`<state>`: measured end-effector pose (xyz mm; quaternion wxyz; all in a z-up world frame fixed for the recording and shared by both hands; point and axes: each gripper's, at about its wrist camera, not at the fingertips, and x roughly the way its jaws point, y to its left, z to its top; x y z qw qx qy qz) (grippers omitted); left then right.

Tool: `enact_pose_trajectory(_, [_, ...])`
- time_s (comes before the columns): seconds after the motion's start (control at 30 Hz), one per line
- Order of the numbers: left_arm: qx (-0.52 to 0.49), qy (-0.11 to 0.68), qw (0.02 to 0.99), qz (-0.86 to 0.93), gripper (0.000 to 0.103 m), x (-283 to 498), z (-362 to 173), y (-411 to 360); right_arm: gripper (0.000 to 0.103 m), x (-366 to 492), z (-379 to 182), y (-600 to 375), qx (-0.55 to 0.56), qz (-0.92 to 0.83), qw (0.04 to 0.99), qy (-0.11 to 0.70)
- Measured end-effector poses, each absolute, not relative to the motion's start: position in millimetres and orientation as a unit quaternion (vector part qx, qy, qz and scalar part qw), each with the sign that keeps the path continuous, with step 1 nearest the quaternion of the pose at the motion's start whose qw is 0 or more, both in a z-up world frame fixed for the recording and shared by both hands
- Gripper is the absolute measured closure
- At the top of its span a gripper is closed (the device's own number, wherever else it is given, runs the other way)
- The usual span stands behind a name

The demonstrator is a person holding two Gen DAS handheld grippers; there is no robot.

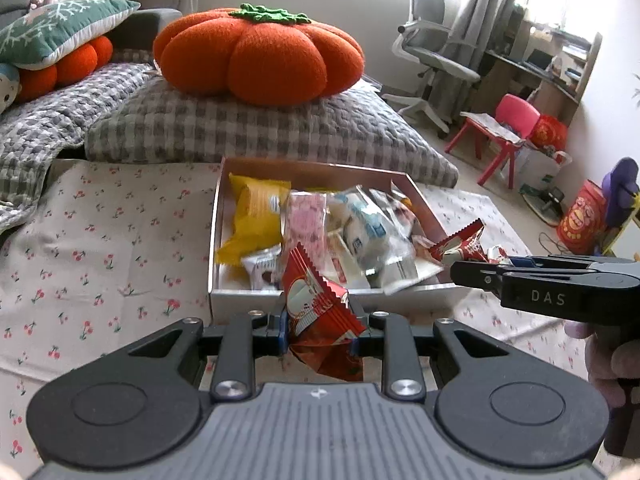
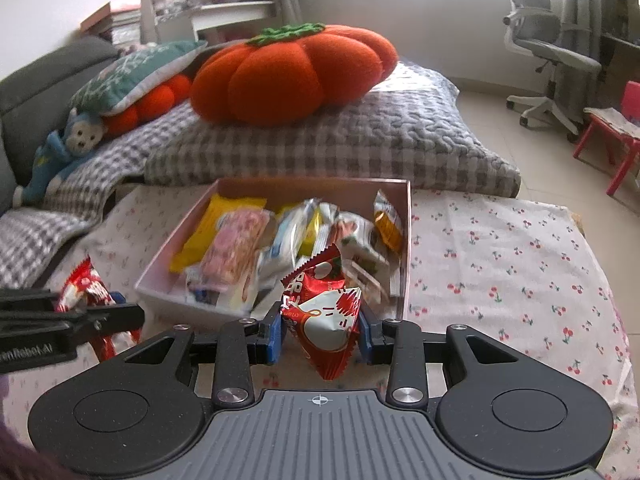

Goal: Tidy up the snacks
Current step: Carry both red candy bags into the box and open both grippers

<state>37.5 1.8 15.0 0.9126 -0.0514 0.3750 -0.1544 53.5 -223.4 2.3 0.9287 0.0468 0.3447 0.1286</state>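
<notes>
Left wrist view — both hand-held grippers (image 1: 322, 330) (image 2: 320, 330) pinch red packets (image 1: 320, 312) (image 2: 326, 320).

Box floor (image 2: 160, 280): hidden under piled snacks.
Packet print (image 2: 324, 312): blurred, unreadable.
Red chair (image 2: 616, 136), right of box: cut by edge.

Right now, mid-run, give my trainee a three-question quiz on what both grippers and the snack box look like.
1. True or false: the left gripper is empty.
2. Multiple choice: the yellow packet lies (A) on the cherry-print cloth, (B) inside the snack box, (C) on the pumpkin cushion.
3. Fill in: the right gripper is shut on a red ____.

Key
1. False: it is shut on a red snack packet.
2. B: it sits at the box's left side among the other wrapped snacks.
3. Snack packet: the right gripper's red packet is pinched between the blue pads, just short of the box's near wall.
</notes>
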Motion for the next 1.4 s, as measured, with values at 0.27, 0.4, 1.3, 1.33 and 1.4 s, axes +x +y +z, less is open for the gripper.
enact_pose_trajectory(0.27, [-0.039,0.364,0.924,-0.112,0.079,73,10,-5,0.068,94,4,-230,0.098,0.105,0.931,0.336])
enact_pose_trajectory(0.4, [-0.047,0.363,0.927,-0.084,0.078,89,6,-4,0.068,117,-2,-235,0.126,0.092,0.928,0.337])
enact_pose_trajectory(1.3, [-0.074,0.371,0.923,-0.068,0.032,100,2,-2,0.027,148,5,-245,0.174,0.097,0.931,0.307])
enact_pose_trajectory(1.33, [-0.070,0.372,0.923,-0.070,0.029,97,3,-3,0.027,144,7,-245,0.173,0.095,0.929,0.312])
enact_pose_trajectory(1.4, [-0.063,0.376,0.922,-0.070,0.022,92,6,-5,0.023,136,11,-245,0.171,0.096,0.928,0.318])
